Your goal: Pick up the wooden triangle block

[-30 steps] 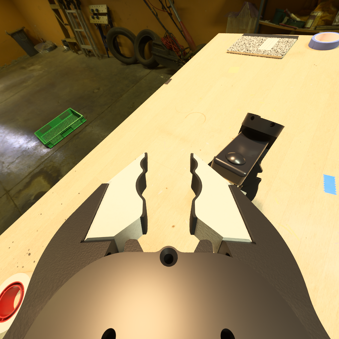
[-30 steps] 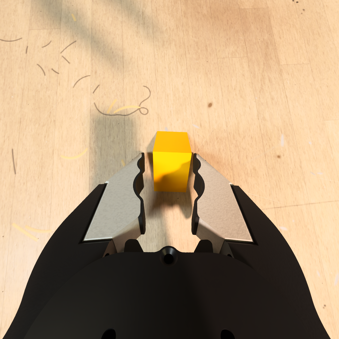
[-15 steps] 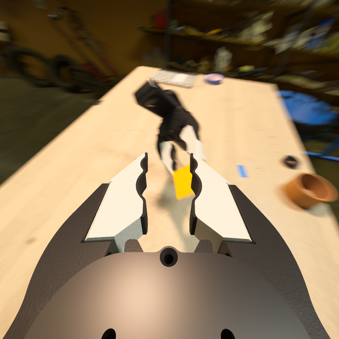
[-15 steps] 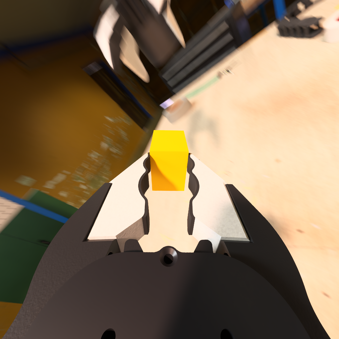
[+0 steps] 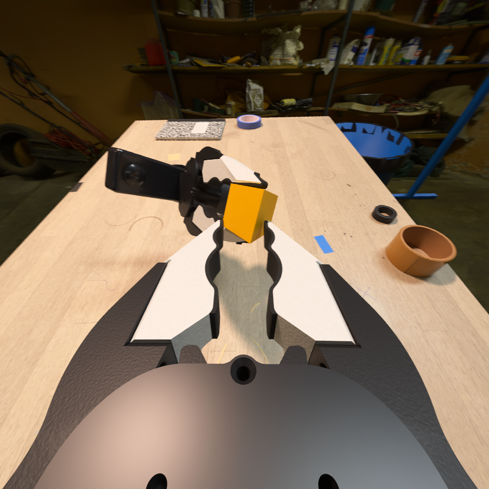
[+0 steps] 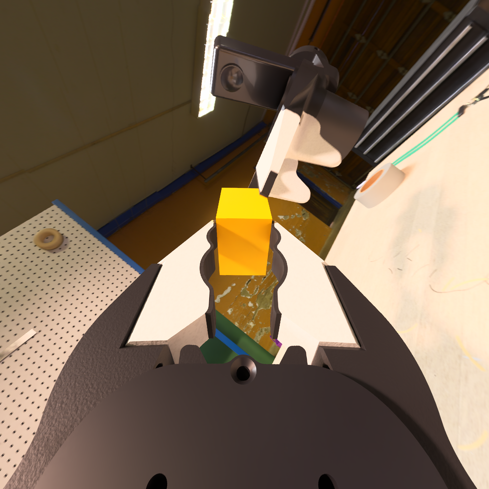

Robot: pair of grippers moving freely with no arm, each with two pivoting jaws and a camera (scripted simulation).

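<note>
The right gripper [image 6: 243, 225] was clamped on the yellow block [image 6: 242, 238], lifted clear above the table [image 5: 79, 264], so the pickup looked done, while the left gripper [image 5: 242, 232] hung open and empty just beside it.

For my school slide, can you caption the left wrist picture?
Open left gripper faces the right gripper holding a yellow block above the table.
</note>
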